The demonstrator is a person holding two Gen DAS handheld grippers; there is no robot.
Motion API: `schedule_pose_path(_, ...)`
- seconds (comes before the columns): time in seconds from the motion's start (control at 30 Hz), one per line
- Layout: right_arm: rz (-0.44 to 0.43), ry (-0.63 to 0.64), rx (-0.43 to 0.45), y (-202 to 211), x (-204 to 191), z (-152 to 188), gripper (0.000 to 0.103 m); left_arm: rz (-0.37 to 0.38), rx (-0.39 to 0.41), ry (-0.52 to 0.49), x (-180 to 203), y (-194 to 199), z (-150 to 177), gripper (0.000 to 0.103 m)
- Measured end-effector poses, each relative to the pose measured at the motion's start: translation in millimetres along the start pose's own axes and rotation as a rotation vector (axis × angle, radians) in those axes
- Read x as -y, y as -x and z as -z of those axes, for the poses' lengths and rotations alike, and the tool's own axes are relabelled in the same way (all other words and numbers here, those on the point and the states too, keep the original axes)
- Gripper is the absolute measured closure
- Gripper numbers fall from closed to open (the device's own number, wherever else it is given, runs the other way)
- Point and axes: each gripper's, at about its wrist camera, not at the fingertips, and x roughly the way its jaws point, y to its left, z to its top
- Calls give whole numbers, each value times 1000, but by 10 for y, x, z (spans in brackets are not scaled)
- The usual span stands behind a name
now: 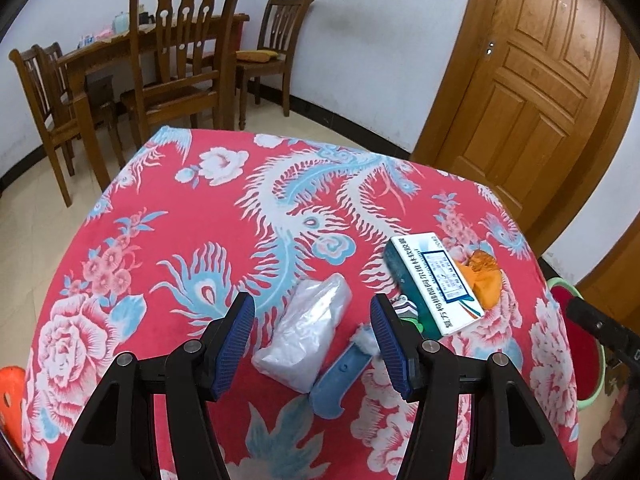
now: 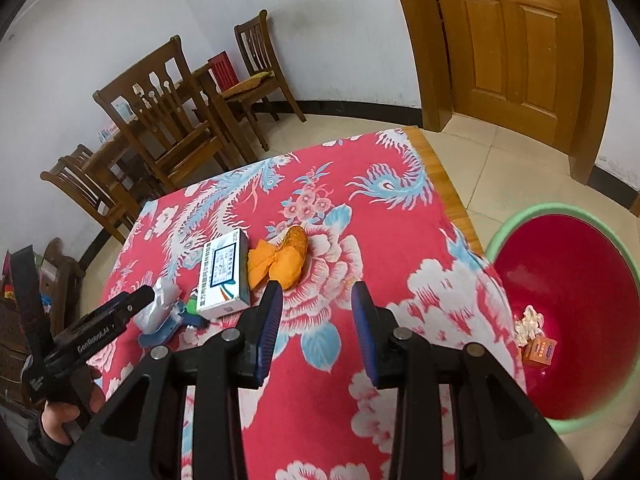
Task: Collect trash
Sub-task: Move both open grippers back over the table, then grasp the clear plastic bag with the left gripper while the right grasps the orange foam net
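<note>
On the red floral tablecloth (image 1: 192, 216) lie a crumpled clear plastic bag (image 1: 304, 332), a blue plastic piece (image 1: 340, 376) with a tuft of white cotton (image 1: 365, 340), a white and green medicine box (image 1: 436, 280) and orange peel (image 1: 486, 280). My left gripper (image 1: 312, 312) is open, hovering with the bag and the blue piece between its fingers, not touching them. My right gripper (image 2: 317, 294) is open and empty, just short of the orange peel (image 2: 280, 260), with the box (image 2: 224, 276) to its left. A hand (image 2: 66, 412) holds the left gripper (image 2: 136, 304) by the bag (image 2: 160, 300).
A red basin with a green rim (image 2: 520, 220) stands on the floor off the table's right edge. It holds crumpled white paper (image 2: 528, 322) and a small orange box (image 2: 540, 352). Wooden chairs (image 1: 184, 52) and a dining table stand behind, a wooden door (image 1: 528, 72) at the right.
</note>
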Motion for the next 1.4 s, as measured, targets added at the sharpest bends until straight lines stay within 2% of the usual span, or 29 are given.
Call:
schedule_pose_path(0.37, 3, 41, -54, -469, -179, -149, 65, -25, -39, 28, -99, -159, -5, 41)
schedule_pose_path(0.7, 22, 64, -112, -819, -282, -164, 65, -16, -53, 61, -185, -229, 21, 42)
schedule_pose_path(0.73, 22, 68, -116, -846, -290, -169, 65, -14, -55, 59, -181, -233, 28, 43)
schedule_pose_path(0.87, 27, 75, -129, -940, -299, -174, 65, 15, -59, 61, -168, -236, 26, 60)
schedule_pose_path(0.97, 22, 69, -144, -1004, -288, -161, 65, 16, -54, 54, -154, -217, 25, 69)
schedule_pose_path(1.17, 45, 103, -128, -1007, -358, -136, 67, 22, -50, 63, -160, -199, 30, 71)
schedule_pose_path(1.23, 33, 105, -129, -1010, -368, -130, 76, 25, -48, 73, -173, -186, 27, 71)
schedule_pose_path(1.4, 36, 122, -114, -967, -410, -125, 83, 31, -25, 94, -218, -85, -2, 72)
